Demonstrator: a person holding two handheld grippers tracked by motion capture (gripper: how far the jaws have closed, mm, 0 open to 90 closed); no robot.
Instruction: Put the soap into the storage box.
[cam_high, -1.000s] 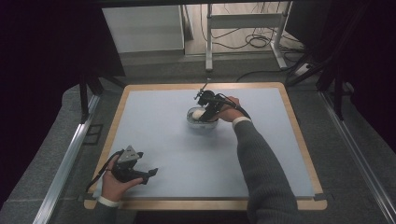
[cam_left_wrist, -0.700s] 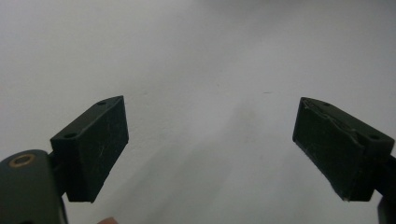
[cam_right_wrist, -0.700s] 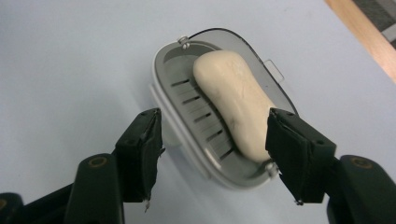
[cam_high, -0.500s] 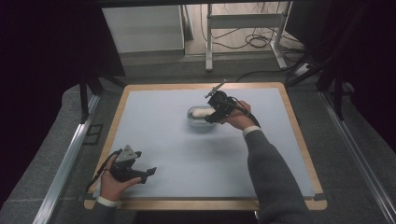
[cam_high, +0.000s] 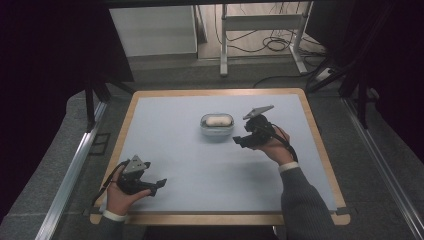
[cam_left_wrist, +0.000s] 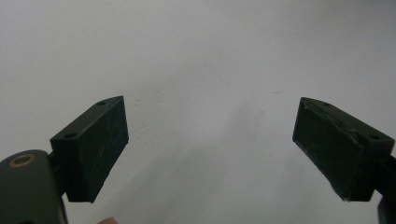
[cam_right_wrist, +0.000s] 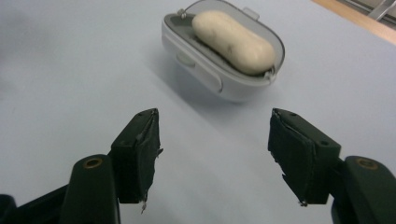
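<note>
Pale blue matting covers the desk (cam_high: 210, 165), framed by a wooden edge, with dark floor, cables and metal legs beyond its far side. Near the desk's middle, toward the far side, sits a small grey case (cam_high: 217, 126), open, with a pale oblong piece (cam_high: 218, 120) lying in it. In the right gripper view the case (cam_right_wrist: 219, 70) stands just ahead of the jaws and the piece (cam_right_wrist: 232, 41) shows a few dark specks; no brand, label or writing can be read on either.

Just right of the case, the right gripper (cam_high: 239, 141) points at it, jaws apart and empty, not touching it. At the near left corner the left gripper (cam_high: 159, 184) is held low over bare matting, jaws wide apart and empty.
</note>
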